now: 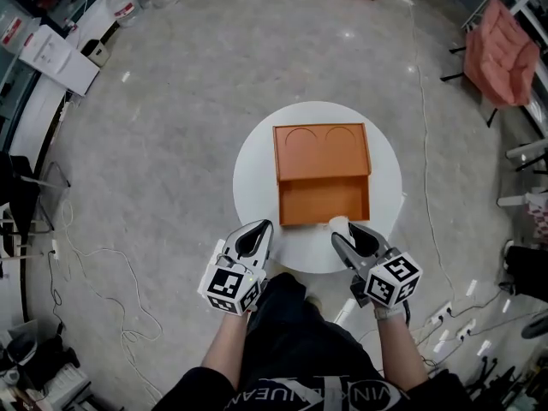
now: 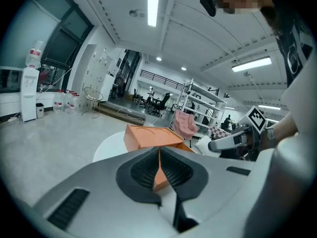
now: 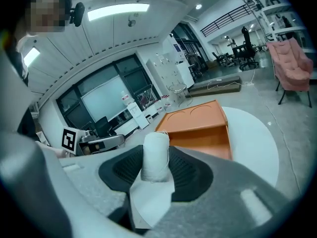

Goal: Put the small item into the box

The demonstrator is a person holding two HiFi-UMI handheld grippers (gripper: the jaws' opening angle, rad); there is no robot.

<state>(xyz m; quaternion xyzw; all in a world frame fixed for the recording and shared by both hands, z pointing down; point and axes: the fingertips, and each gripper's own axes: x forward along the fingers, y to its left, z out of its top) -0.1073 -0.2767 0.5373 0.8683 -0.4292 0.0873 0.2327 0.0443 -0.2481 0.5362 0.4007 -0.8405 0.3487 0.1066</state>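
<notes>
Both jaws of the right gripper pinch the small white roll by its sides, apt for something seemingly light and soft; left gripper pressed together, empty

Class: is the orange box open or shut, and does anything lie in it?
Open and empty: the orange box has its lid swung back, and its inside shows bare.

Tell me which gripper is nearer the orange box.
Right. The right gripper, clamping a white roll, is at the near wall of the orange box; the left gripper sits off its near left corner, slightly farther.
</notes>
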